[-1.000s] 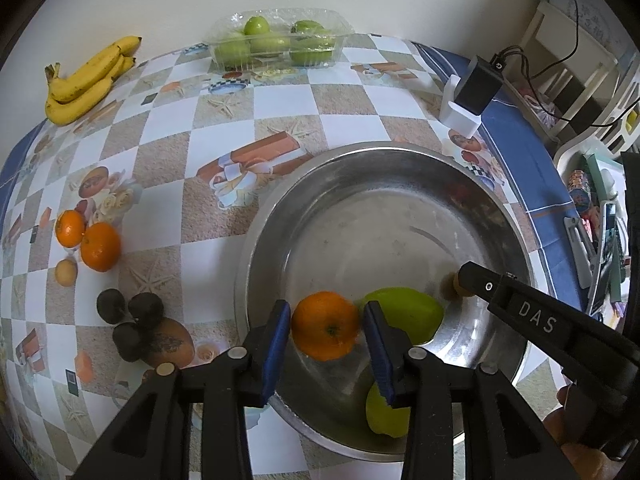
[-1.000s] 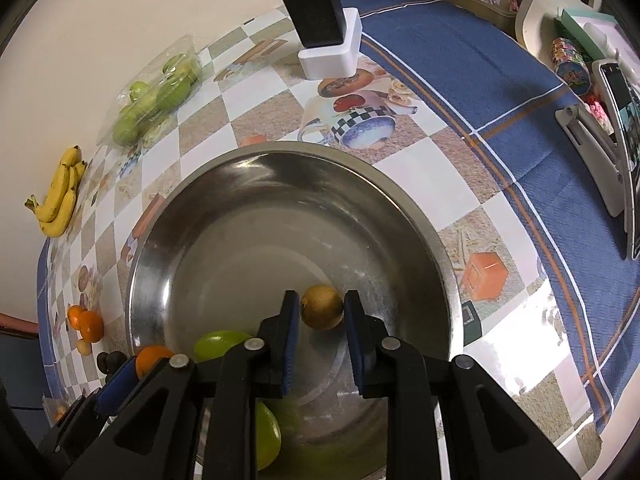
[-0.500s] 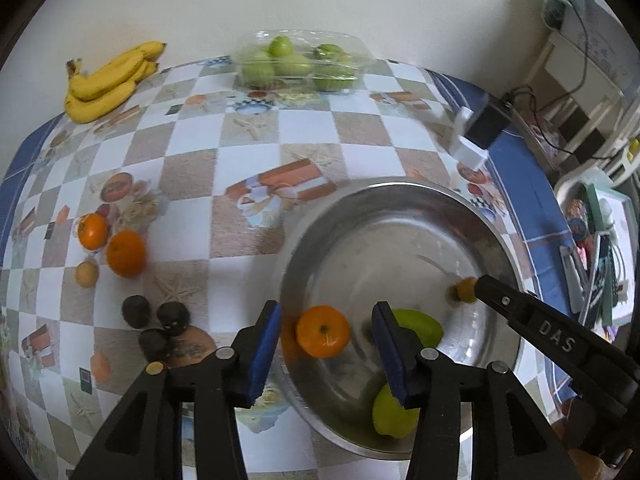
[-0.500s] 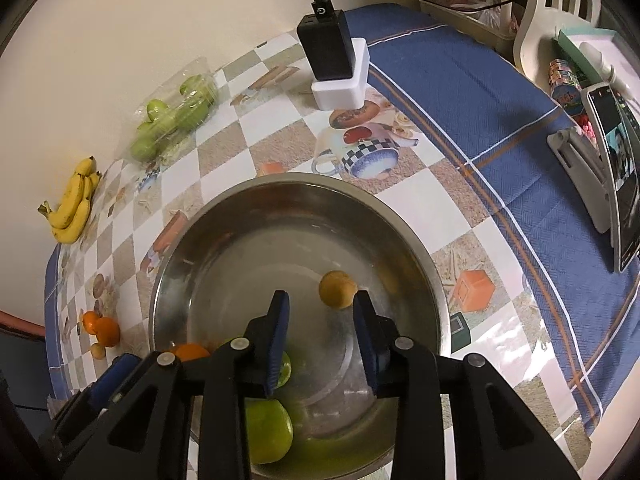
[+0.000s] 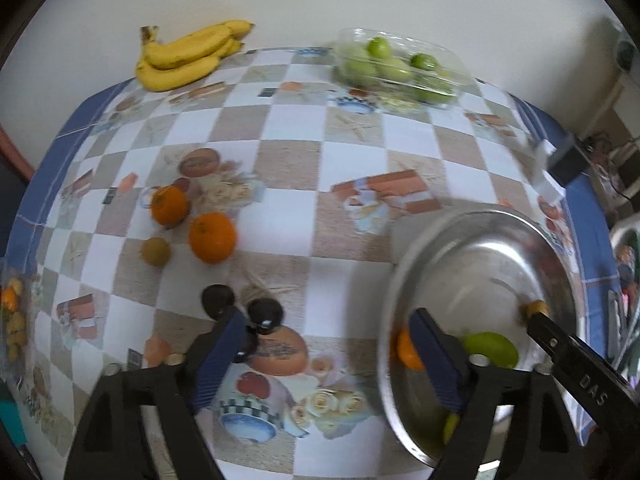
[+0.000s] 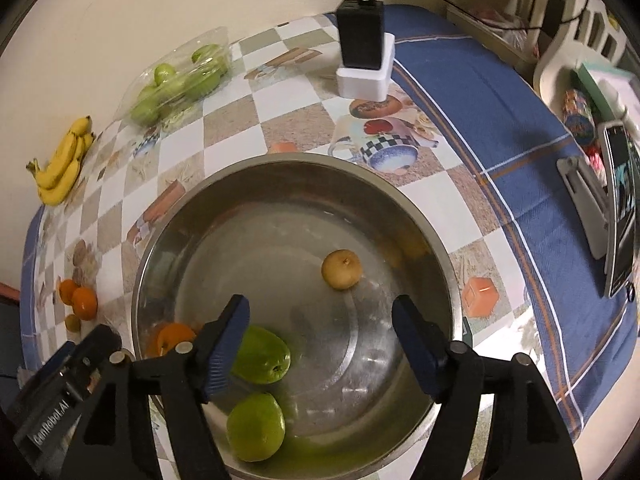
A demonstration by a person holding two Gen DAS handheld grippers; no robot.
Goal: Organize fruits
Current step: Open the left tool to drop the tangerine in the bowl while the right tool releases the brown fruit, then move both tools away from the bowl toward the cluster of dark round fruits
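Note:
My left gripper [image 5: 328, 336] hangs over the checked tablecloth just left of the steel bowl [image 5: 472, 220]; its jaws are opening, with nothing between them. Behind its right finger an orange [image 5: 406, 350] lies in the bowl beside a green fruit [image 5: 490, 350]. My right gripper [image 6: 320, 332] is above the bowl [image 6: 296, 158], jaws opening and empty. Below it lie a small yellow-brown fruit [image 6: 341, 269], two green fruits [image 6: 262, 354] [image 6: 256, 426] and the orange [image 6: 174, 338]. Two oranges [image 5: 212, 236], a small brown fruit [image 5: 155, 251] and dark fruits [image 5: 266, 312] sit on the cloth.
Bananas [image 5: 188, 54] and a clear box of green fruit [image 5: 396, 68] lie at the far edge by the wall. A black charger on a white block [image 6: 362, 56] stands behind the bowl. A phone on a stand [image 6: 618, 208] sits at the right.
The left gripper let go of the orange, opened wide and slid left from over the bowl. The right gripper opened wide, and the small yellow-brown fruit now lies free in the bowl.

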